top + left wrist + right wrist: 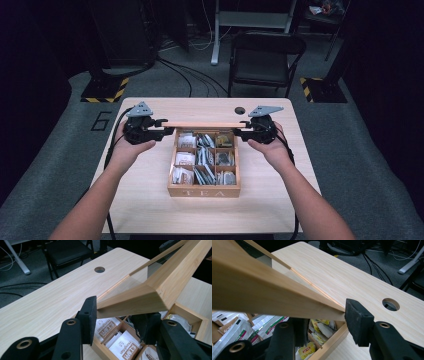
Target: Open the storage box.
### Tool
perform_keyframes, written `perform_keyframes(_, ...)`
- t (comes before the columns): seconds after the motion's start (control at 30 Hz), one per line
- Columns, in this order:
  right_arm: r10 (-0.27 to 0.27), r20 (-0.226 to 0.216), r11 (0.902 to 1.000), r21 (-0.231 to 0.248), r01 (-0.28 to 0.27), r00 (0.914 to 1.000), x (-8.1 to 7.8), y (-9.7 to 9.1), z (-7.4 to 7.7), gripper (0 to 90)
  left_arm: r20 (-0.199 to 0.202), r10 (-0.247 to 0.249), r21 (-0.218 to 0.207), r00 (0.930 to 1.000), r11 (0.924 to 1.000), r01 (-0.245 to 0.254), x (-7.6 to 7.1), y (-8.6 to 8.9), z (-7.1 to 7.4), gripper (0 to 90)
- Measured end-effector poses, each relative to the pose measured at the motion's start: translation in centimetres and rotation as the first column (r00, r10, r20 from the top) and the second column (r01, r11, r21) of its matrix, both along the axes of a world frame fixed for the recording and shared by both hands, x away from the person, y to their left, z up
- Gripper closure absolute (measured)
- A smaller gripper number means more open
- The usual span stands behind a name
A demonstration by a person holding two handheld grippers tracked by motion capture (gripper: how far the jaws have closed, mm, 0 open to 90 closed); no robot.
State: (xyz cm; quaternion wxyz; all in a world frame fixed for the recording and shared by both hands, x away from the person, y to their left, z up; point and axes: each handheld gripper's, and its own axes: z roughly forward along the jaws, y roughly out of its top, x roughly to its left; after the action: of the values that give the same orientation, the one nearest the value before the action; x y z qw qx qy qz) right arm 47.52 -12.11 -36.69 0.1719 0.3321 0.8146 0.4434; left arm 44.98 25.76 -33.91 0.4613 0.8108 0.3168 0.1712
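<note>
A wooden box (204,191) marked TEA stands open on the table, with several compartments of tea sachets (202,160). Its framed lid (205,124) is raised over the back edge and appears as a thin strip in the high view. My left gripper (167,131) is shut on the lid's left corner; the left gripper view shows the lid (155,287) clamped between the pads of that gripper (117,320). My right gripper (240,131) grips the lid's right corner. The right gripper view has the lid (274,295) between the black pads of the right gripper (328,323), one pad (358,322) against its end.
The light wooden table (150,200) has a round cable hole (239,110) behind the box. A black folding chair (265,60) stands beyond the far edge, with cables on the floor. Bare tabletop lies on both sides of the box and in front of it.
</note>
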Motion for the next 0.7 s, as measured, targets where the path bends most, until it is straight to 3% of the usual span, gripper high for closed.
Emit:
perform_keyframes(0.27,0.0,-0.003,1.0,0.009,0.0,1.0,0.2,-0.1,0.0,55.1,-0.001,-0.008,-0.011,1.0,0.9999,0.008,0.4,0.2,-0.3,55.8)
perform_keyframes(0.47,-0.003,-0.013,0.9999,0.016,0.004,0.9999,0.4,-0.1,0.2,55.1,-0.021,0.024,-0.012,0.9995,0.9996,-0.024,1.1,0.1,-1.9,54.1)
perform_keyframes(0.6,-0.003,-0.018,0.9999,0.017,0.003,0.9998,0.5,-0.1,0.3,55.3,-0.018,0.029,-0.003,0.9994,0.9996,-0.029,1.5,0.0,-2.4,52.1)
perform_keyframes(0.7,-0.01,-0.019,0.9996,0.027,0.011,0.9998,0.8,-0.1,0.3,55.5,0.005,0.042,-0.022,0.9991,0.9989,-0.041,1.8,-0.1,-2.9,51.5)
